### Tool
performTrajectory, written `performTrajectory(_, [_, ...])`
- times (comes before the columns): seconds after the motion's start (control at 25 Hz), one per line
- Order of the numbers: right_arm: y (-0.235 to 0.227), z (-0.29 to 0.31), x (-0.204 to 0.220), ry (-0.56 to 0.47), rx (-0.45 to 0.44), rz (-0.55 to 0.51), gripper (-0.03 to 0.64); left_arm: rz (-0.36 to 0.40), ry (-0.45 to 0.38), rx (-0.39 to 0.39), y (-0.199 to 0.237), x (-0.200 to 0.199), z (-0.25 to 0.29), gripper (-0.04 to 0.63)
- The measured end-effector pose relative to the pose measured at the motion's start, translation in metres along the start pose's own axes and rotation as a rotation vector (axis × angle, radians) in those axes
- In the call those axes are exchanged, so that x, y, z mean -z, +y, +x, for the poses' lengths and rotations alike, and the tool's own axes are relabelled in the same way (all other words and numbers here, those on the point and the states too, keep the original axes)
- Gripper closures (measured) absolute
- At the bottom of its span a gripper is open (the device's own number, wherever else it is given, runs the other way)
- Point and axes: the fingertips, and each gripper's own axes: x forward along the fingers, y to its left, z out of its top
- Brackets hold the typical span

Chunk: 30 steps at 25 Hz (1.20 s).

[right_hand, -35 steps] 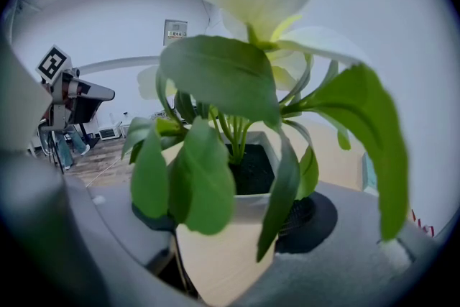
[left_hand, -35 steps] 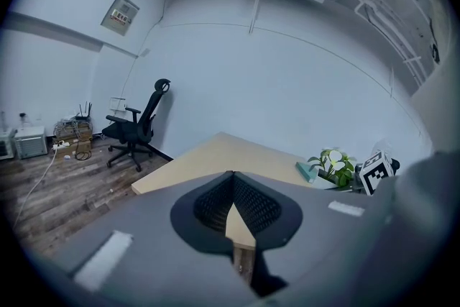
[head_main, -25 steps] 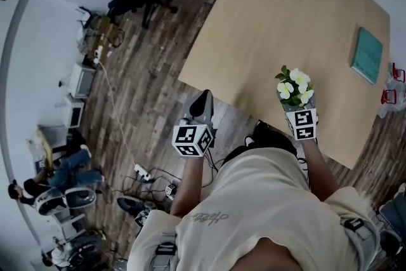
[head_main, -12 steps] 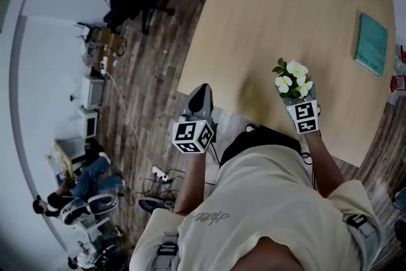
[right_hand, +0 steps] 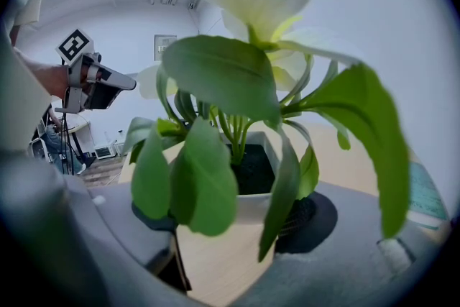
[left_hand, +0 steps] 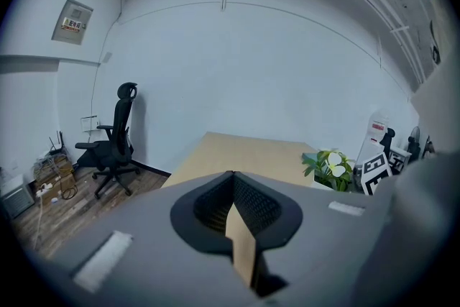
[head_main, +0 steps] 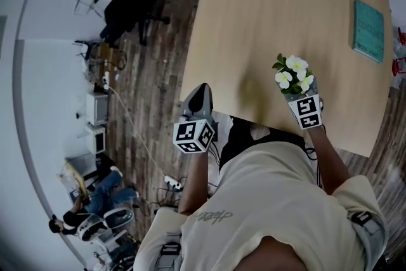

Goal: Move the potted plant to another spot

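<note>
Clamps the potted plant's (right_hand: 241, 183) square white pot between the right gripper's (right_hand: 230, 225) ribbed black pads (right_hand: 310, 216), left gripper (left_hand: 231, 183) closed, empty.

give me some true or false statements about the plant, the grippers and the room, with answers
1. The right gripper is shut on the potted plant. True.
2. The left gripper holds a book. False: its jaws are together with nothing in them; the teal book lies on the table.
3. The plant's flowers are red. False: they are white.
4. A black office chair stands on the wood floor. True.
5. The teal book touches the plant's pot. False: bare tabletop lies between them.
</note>
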Motion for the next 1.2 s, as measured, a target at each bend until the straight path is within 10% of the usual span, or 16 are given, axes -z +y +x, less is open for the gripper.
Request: performTrajectory(1.2, [0.161,0.065,-0.071,0.012,0.160,0.057,0.275,0.046,-0.087,0.231,0.189,-0.029,-0.010,0.578])
